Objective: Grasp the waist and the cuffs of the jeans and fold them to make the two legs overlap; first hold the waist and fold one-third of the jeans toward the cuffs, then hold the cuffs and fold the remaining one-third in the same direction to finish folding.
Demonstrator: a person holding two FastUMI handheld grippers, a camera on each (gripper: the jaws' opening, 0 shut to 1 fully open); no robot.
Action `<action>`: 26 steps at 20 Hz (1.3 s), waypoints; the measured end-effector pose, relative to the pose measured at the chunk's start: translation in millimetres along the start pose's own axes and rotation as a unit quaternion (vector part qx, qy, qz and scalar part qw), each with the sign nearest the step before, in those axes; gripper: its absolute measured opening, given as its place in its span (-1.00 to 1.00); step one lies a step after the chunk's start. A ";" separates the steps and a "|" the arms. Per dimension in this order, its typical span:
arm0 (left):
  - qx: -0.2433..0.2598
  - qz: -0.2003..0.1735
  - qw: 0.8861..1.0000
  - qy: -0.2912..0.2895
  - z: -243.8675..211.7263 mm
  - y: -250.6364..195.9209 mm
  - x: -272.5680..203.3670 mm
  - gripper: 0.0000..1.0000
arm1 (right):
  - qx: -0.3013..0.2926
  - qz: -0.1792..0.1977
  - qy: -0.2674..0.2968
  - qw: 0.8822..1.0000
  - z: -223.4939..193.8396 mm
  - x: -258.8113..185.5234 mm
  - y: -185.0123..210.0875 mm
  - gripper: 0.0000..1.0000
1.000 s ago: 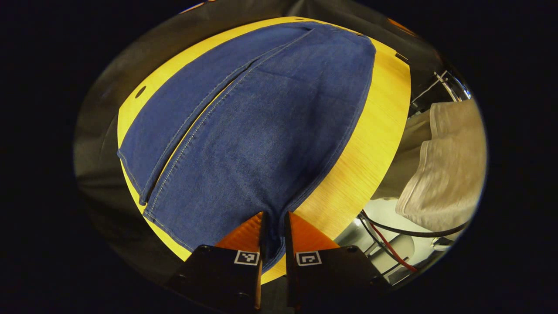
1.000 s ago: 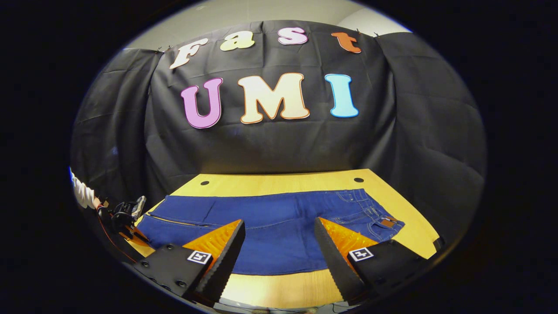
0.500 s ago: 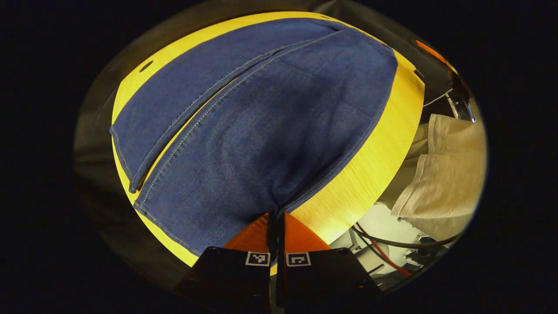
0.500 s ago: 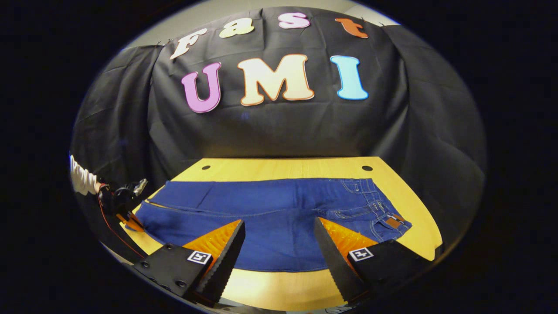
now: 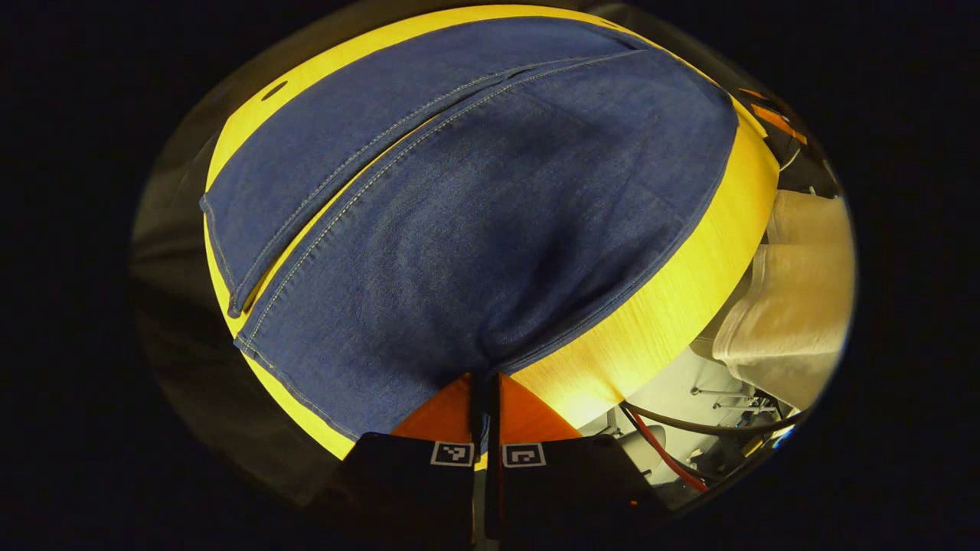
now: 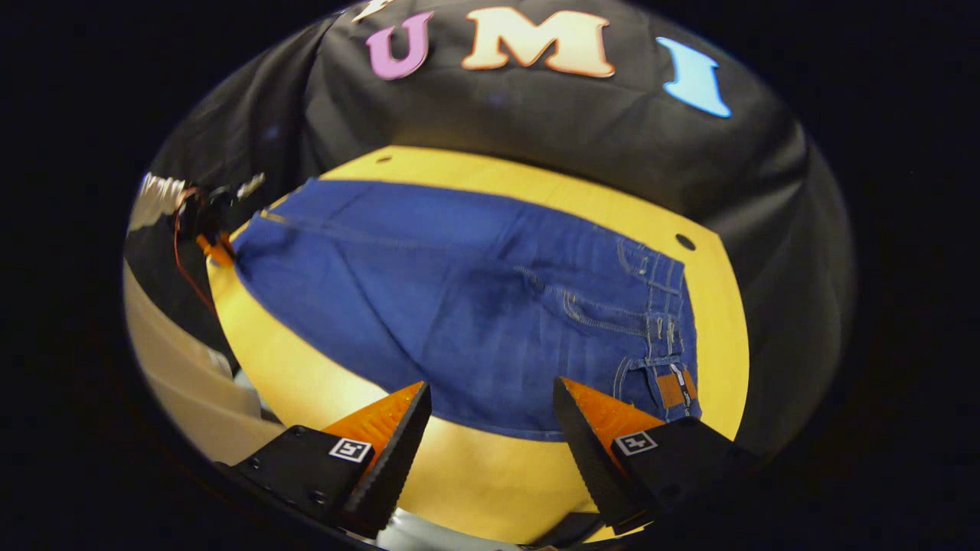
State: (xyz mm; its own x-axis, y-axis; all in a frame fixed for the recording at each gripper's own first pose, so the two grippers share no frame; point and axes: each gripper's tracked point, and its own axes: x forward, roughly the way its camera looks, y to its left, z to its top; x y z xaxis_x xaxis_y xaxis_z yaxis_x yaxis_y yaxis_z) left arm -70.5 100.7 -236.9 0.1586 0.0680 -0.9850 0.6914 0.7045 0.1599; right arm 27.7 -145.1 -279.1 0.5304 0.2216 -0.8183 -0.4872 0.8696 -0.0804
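**Right tool tips down over the waist while the left stays clamped on the cuff**

Since a second ago the right tool (image 6: 490, 448) has pitched downward, so the right gripper view now looks onto the table top rather than across it at the black cloth wall (image 6: 536, 115). Its two fingers stand wide apart above the near edge of the yellow wooden table (image 6: 475, 474), touching nothing. Just beyond the fingertips lies the near edge of the dark blue denim jeans (image 6: 459, 306), spread flat along the table. The waist end, with belt loops, pocket stitching and a small brown leather patch (image 6: 674, 386), is at the right of this view, beside the right finger. Farther off, at the far left corner of the jeans, the left tool (image 6: 218, 249) is seen small, with a red cable and a pale sleeve behind it.

In the left gripper view the left tool (image 5: 484, 405) has its fingers pressed together on the corner of the near leg's cuff, the cloth pinched between them and puckered there. Both legs (image 5: 429, 229) run away from it side by side, a thin strip of table showing between them near the cuffs. Past the table's right edge are cables (image 5: 666, 451) and a pale trouser leg (image 5: 796, 306) of a person.
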 end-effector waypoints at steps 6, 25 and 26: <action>-0.051 0.004 0.999 0.008 0.1 -3.9 -0.3 -1.00 | -0.107 0.072 0.103 0.986 -40.8 23.3 -4.6 0.97; -0.058 0.038 0.997 0.041 1.3 -4.4 0.1 -1.00 | -0.131 0.107 0.079 0.982 -37.4 44.0 -24.9 -0.48; -0.058 0.039 0.997 0.042 -0.1 -5.0 0.7 -1.00 | -0.118 0.105 0.080 0.984 -39.0 43.9 -26.9 -0.46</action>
State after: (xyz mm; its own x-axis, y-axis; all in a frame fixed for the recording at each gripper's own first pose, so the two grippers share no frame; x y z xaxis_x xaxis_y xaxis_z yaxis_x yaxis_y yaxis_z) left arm -73.9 97.4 -238.4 0.1459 0.1800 -0.9728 0.5918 0.7721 0.2316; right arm 37.0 -175.9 -335.0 0.2937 0.2964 -0.9088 -0.7317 0.6815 -0.0142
